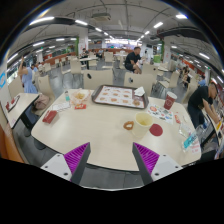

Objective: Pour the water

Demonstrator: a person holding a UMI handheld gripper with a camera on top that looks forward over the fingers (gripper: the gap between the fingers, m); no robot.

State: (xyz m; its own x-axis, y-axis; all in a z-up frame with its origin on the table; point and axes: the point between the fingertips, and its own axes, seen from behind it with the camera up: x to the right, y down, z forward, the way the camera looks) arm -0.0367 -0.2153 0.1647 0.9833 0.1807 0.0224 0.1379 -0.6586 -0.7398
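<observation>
My gripper (pixel 112 160) hangs above the near edge of a beige table (pixel 95 125), its two purple-padded fingers (pixel 76 157) spread wide apart with nothing between them. Beyond the fingers, toward the right side of the table, stand a yellow bowl (pixel 144 119), a small red bowl (pixel 156 129) and a small brown cup (pixel 128 126). A dark red cup (pixel 169 102) stands further back on the right. No bottle or jug shows clearly.
A tray (pixel 119 96) with food items lies at the table's far side, a bowl (pixel 79 97) to its left, a red flat object (pixel 50 117) near the left edge. People (pixel 131 60) sit at other tables in a large canteen hall.
</observation>
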